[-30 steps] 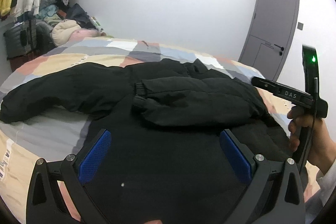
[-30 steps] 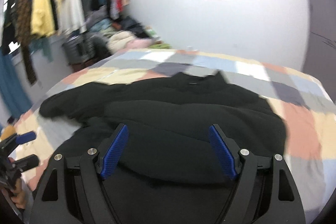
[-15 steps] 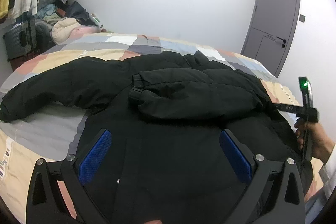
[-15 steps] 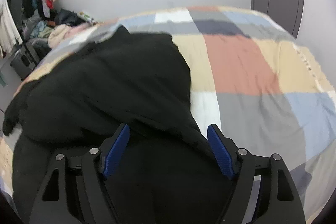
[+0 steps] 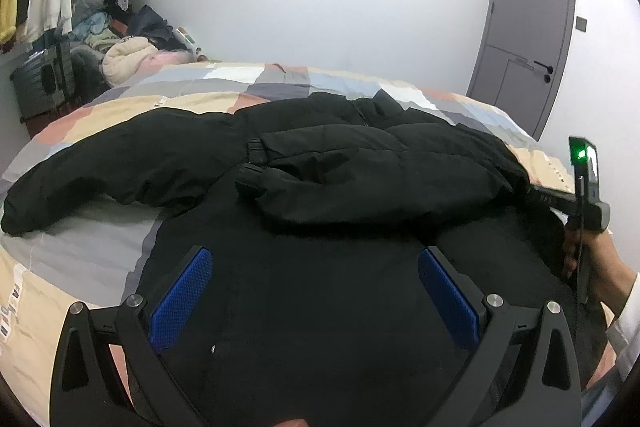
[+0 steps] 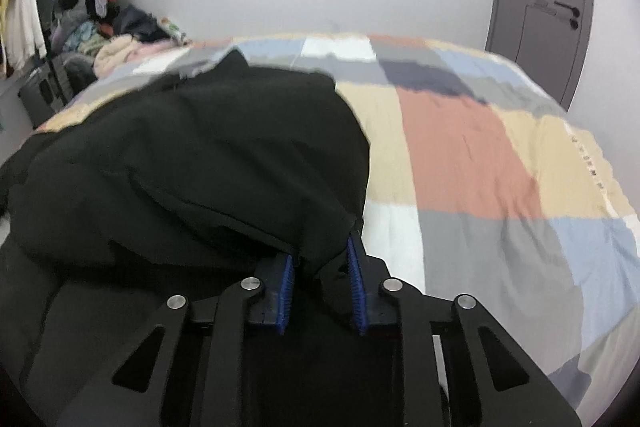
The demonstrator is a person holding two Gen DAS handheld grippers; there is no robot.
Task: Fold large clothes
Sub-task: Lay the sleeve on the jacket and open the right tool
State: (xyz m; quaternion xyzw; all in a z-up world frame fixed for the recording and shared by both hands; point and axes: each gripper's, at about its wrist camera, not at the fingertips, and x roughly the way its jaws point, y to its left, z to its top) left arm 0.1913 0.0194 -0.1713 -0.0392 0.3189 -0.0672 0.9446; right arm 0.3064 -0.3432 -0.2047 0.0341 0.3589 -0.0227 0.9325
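Note:
A large black padded jacket (image 5: 320, 195) lies spread on the bed, one sleeve folded across its chest and the other sleeve (image 5: 100, 167) stretched out to the left. My left gripper (image 5: 314, 291) is open and empty, hovering over the jacket's lower body. My right gripper (image 6: 320, 279) is shut on the jacket's right edge (image 6: 320, 259), black fabric pinched between its blue pads. The right gripper also shows in the left wrist view (image 5: 584, 187) at the jacket's right side, held by a hand.
The bed has a patchwork cover (image 6: 460, 155) in peach, grey, blue and cream. A grey door (image 5: 524, 39) stands at the back right. Hanging clothes, a clothes pile (image 5: 128, 55) and a dark suitcase (image 5: 44, 83) line the left wall.
My right gripper has swung to the jacket's right edge and closed on the fabric there. My left gripper has stayed open over the lower body.

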